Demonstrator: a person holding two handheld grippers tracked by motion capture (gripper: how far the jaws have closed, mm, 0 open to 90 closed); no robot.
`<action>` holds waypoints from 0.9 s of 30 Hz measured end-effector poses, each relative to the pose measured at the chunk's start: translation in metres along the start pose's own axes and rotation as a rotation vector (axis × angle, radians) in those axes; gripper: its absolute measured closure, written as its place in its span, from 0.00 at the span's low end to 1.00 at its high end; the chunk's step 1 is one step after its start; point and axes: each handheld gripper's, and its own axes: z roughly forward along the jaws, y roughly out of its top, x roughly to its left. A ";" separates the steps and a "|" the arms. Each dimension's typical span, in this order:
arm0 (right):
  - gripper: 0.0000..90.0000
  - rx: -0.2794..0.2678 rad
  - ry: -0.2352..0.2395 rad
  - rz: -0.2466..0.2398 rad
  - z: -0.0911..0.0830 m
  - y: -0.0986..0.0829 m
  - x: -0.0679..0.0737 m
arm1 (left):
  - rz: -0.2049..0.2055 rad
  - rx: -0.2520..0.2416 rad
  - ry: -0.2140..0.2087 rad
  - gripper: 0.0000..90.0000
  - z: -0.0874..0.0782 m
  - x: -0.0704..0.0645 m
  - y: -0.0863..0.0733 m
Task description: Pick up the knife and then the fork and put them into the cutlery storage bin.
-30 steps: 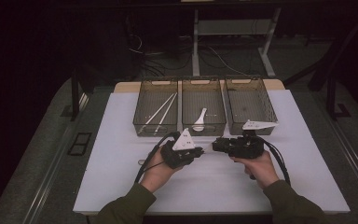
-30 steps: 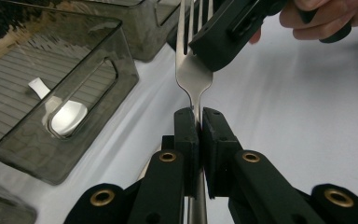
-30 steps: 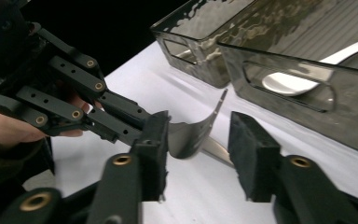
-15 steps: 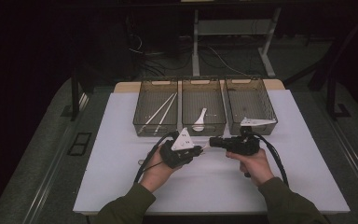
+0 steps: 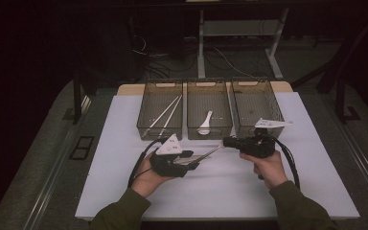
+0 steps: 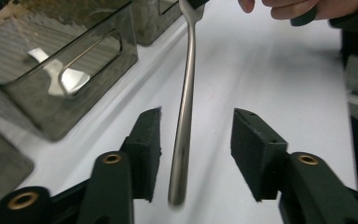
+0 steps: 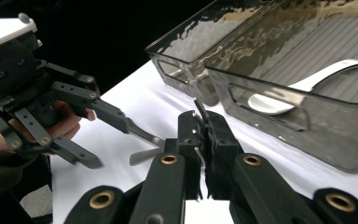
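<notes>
Since a second ago, your right gripper (image 5: 226, 142) has swung inward toward your left, and a slim metal utensil (image 5: 206, 154) now bridges the gap between your two hands above the white worktop (image 5: 311, 167). Your right gripper's jaws are pinched narrow on one end of that utensil, seen edge-on between the pads in the right gripper view (image 7: 199, 140); whether that end is a fork head or something else is hard to tell. From there the handle (image 6: 184, 116) runs straight down the middle of the left gripper view, its rounded tip lying between the spread jaws of your left gripper (image 6: 196, 154), with clear space on both sides and neither pad touching it. So the long axis points from your right hand (image 5: 268, 167) to your left hand (image 5: 148, 172), and the free end is already inside the left gripper's reach; closing squarely across the handle looks like what the handover calls for. Behind the exchange stand three smoked plastic bins: the left bin (image 5: 143, 132) holding chopsticks (image 5: 165, 115), the middle bin (image 5: 210, 135) holding a white spoon (image 5: 204, 123), and the right bin (image 5: 249, 96), whose contents I cannot make out.
</notes>
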 end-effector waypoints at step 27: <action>0.95 -0.214 -0.278 0.004 -0.104 0.041 -0.047 | -0.122 -0.031 0.091 0.06 -0.049 0.011 -0.062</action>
